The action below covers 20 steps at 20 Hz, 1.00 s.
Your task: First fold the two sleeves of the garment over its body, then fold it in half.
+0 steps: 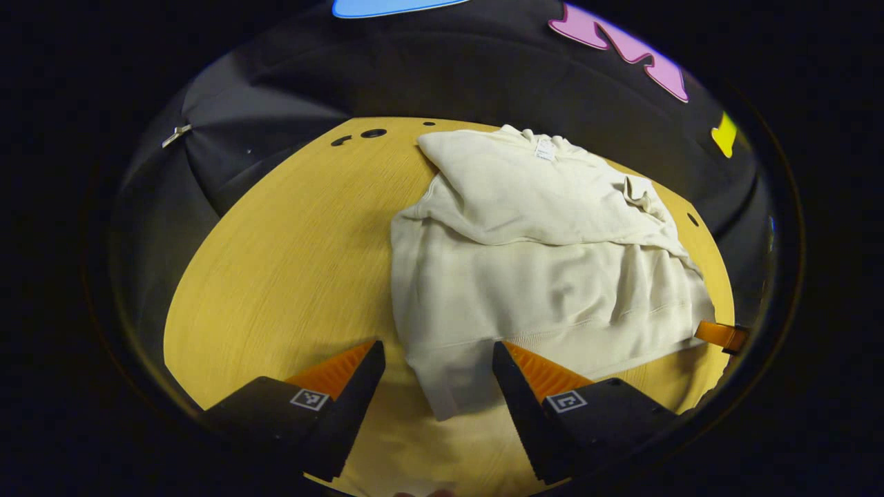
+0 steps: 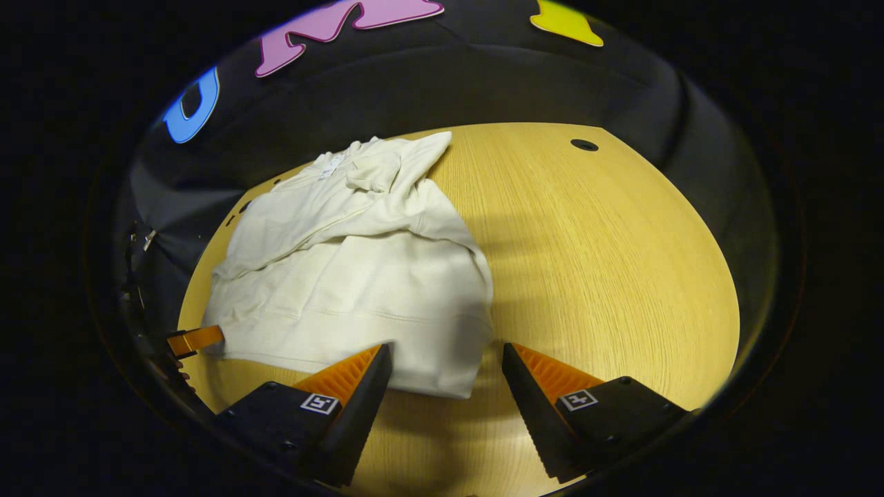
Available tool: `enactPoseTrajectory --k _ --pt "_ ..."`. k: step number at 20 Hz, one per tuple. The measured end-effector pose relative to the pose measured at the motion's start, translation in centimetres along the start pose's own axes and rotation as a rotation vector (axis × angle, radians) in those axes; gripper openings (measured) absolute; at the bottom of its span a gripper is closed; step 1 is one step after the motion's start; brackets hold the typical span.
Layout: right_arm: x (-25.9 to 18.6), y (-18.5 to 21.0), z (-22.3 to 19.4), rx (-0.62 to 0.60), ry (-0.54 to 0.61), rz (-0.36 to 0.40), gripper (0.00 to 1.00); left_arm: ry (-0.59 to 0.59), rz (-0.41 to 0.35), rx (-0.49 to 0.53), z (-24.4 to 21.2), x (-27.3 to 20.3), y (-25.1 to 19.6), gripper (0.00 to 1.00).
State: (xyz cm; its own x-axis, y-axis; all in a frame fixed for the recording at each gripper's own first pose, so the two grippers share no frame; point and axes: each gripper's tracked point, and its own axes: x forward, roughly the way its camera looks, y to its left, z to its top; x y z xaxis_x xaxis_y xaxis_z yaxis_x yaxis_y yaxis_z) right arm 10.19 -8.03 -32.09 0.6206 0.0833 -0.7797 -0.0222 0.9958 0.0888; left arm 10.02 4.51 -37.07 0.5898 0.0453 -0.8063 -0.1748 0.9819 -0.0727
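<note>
A cream sweatshirt (image 1: 539,276) lies on the wooden table (image 1: 290,262) with both sleeves folded across its chest and its hem nearest me. My left gripper (image 1: 438,359) hangs open over the hem's left corner, which lies between the spread fingers without touching them. In the right gripper view the same sweatshirt (image 2: 359,276) spreads to the left, and my right gripper (image 2: 447,360) stands open over the hem's right corner. The orange finger of the right gripper (image 1: 722,335) peeks in at the far right of the left gripper view, and the left gripper's finger (image 2: 195,339) shows at the left of the right gripper view.
The yellow wooden table (image 2: 608,262) has bare surface to the right of the garment and to its left. Small dark holes (image 1: 373,132) sit near the table's far edge, one more (image 2: 584,145) at the back right. Black cloth walls surround the table.
</note>
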Motion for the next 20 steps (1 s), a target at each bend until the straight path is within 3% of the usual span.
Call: enactPoseTrajectory --k 5,8,10,11,12,13,15,17,18,19,20 --pt "0.5 0.7 -0.2 -0.027 -0.01 -0.019 1.0 0.011 -0.008 0.045 -0.1 0.1 -0.6 0.95" --pt "0.9 0.5 0.2 -0.024 -0.012 -0.054 0.94 0.015 -0.012 0.054 -0.1 0.0 -1.4 0.79" --pt "1.2 0.6 0.5 -0.005 -0.011 -0.067 0.74 0.01 -0.027 0.055 -0.1 0.0 -2.1 0.64" --pt "1.5 0.7 0.6 0.0 -0.009 -0.064 0.54 0.004 -0.039 0.053 -0.1 0.1 -2.6 0.58" --pt "2.0 1.4 0.3 0.014 0.0 -0.045 0.52 -0.002 -0.044 0.05 -0.1 0.1 -3.0 0.39" --pt "1.7 1.5 0.6 0.03 0.001 -0.039 0.32 -0.01 -0.038 0.053 0.0 0.1 -3.1 0.3" --pt "1.8 1.8 0.8 0.046 -0.004 -0.025 0.09 -0.021 -0.029 0.066 0.2 0.1 -3.3 0.19" --pt "1.8 2.8 0.5 0.048 0.01 0.028 0.08 -0.037 -0.025 0.066 0.5 0.0 -3.4 0.12" --pt "1.9 3.0 0.3 0.049 0.02 0.049 0.01 -0.045 -0.025 0.067 0.5 0.0 -3.4 0.07" --pt "1.7 3.0 0.4 0.042 0.021 0.058 0.07 -0.045 -0.026 0.065 0.6 -0.1 -3.3 0.07" --pt "1.6 2.8 0.8 0.039 0.013 0.062 0.06 -0.047 -0.028 0.058 0.7 -0.4 -3.3 0.06"
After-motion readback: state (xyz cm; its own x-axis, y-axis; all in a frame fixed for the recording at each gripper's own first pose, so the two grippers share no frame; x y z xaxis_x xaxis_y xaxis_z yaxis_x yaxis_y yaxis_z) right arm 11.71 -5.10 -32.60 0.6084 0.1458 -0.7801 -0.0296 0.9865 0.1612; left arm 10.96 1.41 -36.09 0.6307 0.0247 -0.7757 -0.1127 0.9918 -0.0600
